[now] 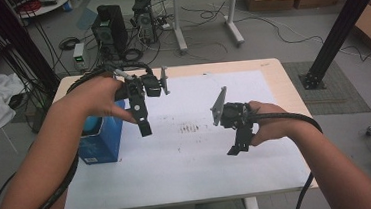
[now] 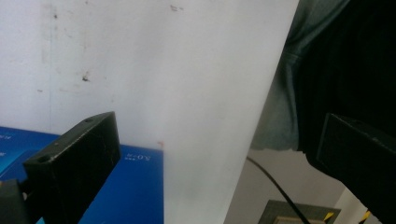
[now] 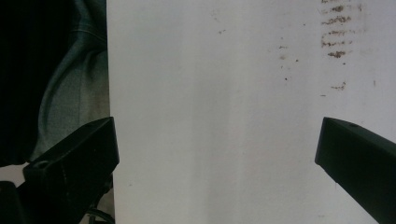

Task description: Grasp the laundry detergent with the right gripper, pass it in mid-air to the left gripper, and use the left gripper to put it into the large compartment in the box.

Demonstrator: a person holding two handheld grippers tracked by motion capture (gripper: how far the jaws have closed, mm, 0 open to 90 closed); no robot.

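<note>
Blue box (image 1: pixel 101 138): standing at the table's left edge, just below and to the outer side of the left gripper, untouched; in the left gripper view its blue top (image 2: pixel 130 186) is showing right behind the near jaw.

Left gripper (image 1: pixel 144 128): a hand is holding it up above the white sheet (image 1: pixel 192 154), jaws pointing down toward the person's side; the left gripper view is showing the two black jaws spread wide, gripping nothing, with bare sheet lying between them.

White sheet: covering most of the tabletop under both grippers; a patch of dark smudges (image 1: pixel 190 128) is lying between the two tools, nearer the right one.

Right gripper (image 1: pixel 238 148): a hand is holding it over the sheet, well apart from the left gripper and from the box; in the right gripper view (image 3: pixel 215 154) its jaws are standing wide open with nothing between them, the smudges (image 3: pixel 337 44) sitting ahead of the far jaw.

Cables: one is trailing back from each gripper along the forearm.
</note>
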